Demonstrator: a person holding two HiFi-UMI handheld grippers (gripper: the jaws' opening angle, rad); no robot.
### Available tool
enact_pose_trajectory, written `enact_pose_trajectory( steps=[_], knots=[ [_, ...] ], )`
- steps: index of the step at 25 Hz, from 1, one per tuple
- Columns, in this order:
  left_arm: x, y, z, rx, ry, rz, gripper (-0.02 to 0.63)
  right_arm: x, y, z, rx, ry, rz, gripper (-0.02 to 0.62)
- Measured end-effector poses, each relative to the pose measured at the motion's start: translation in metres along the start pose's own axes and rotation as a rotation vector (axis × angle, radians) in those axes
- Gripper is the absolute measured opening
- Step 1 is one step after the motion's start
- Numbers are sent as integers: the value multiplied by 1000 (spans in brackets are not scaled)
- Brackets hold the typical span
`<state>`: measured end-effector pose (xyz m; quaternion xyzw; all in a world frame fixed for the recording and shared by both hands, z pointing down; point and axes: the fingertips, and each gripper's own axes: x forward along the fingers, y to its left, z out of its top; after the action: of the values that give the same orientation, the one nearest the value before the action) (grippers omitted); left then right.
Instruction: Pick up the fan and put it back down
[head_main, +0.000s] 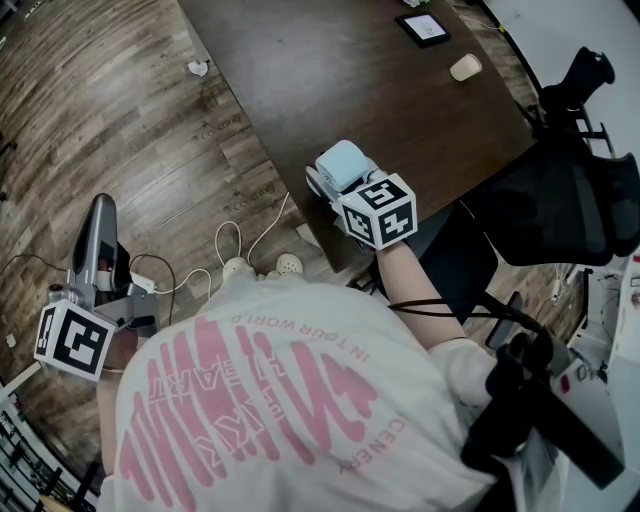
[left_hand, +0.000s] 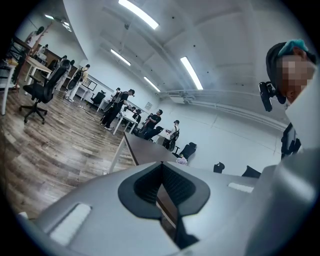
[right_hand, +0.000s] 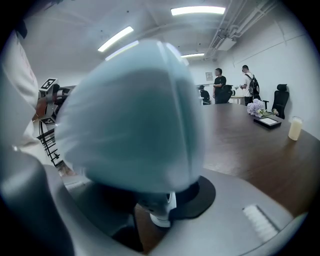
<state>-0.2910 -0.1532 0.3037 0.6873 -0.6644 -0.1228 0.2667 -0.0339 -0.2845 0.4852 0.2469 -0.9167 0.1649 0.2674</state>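
The right hand-held gripper (right_hand: 160, 205) is clamped low on the pale blue fan (right_hand: 135, 110), at its narrow neck where the jaws can get a hold, and keeps it at the near edge of the dark surface (head_main: 300, 70). I can't tell whether its foot touches the wood. The left hand-held gripper (left_hand: 161, 175) hangs at the person's side, jaws together and empty, apparently not needed.

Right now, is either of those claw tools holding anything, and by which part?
The right gripper holds the pale blue fan, its jaws closed on the narrow white neck under the fan's head. The left gripper is shut on nothing.
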Motion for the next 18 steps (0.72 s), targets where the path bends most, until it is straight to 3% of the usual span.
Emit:
enact_pose_trajectory(
  steps=[18],
  knots=[
    [0,3,-3,-6,9,-4,15,0,-1,0,32,-38,-9,147]
  ],
)
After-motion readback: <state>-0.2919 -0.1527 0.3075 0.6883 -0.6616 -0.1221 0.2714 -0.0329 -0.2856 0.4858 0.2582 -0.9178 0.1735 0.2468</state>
